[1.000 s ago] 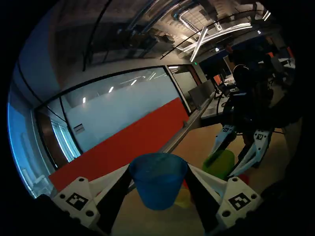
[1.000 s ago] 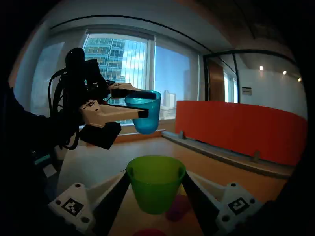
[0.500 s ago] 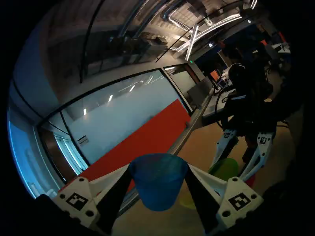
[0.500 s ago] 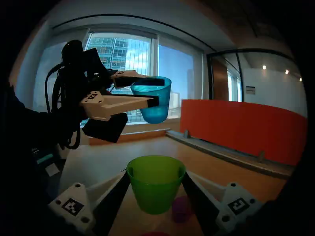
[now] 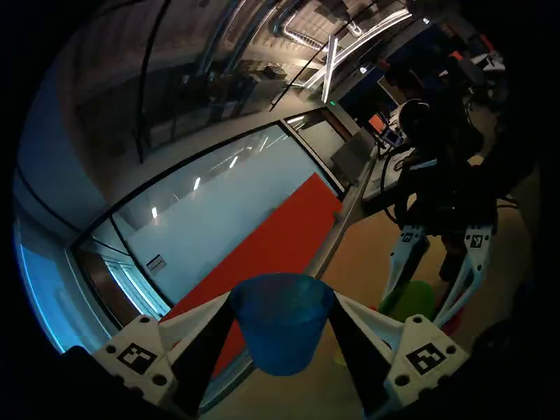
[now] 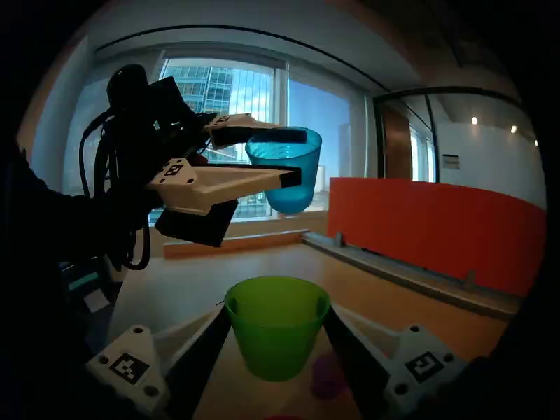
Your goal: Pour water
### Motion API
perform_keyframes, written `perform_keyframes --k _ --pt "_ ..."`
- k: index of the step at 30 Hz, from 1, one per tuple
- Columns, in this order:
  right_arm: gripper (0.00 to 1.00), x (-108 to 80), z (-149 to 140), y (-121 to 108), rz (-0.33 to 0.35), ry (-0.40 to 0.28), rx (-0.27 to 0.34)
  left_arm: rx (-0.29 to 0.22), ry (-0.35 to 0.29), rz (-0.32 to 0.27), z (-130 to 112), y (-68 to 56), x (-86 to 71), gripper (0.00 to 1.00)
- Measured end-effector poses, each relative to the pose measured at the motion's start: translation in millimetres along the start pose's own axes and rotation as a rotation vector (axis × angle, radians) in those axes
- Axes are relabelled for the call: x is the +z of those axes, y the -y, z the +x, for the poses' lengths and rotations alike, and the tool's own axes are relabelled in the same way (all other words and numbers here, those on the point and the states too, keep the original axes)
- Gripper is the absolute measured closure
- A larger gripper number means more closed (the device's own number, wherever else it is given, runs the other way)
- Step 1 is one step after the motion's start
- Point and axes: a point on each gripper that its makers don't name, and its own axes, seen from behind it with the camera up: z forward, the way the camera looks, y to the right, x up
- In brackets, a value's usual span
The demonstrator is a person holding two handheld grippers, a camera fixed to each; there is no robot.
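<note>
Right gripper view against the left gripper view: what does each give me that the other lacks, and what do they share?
Right gripper view: city windows, a purple item on the table, and the blue cup side-on, held higher than the green cup. Left gripper view: ceiling light strips and pipes overhead. Shared: left tongs shut on the blue cup, right tongs shut on the green cup, the orange panel.

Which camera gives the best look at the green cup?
The right gripper view. The green cup is close and central there, held in the right gripper, with its rim and side plain to see. The left gripper view shows it small, dim and far off, between that gripper's fingers.
</note>
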Motion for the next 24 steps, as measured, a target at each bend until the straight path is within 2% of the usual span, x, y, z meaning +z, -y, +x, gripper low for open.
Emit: perform_keyframes --k 11,24 --pt "0.09 2.9 1.8 8.4 0.022 0.0 -0.007 0.088 0.007 0.01 5.0 -0.5 -1.7 0.12" --pt "0.09 6.1 -1.1 12.5 0.04 0.005 -0.009 0.165 -0.001 0.022 10.8 2.6 0.4 0.12"
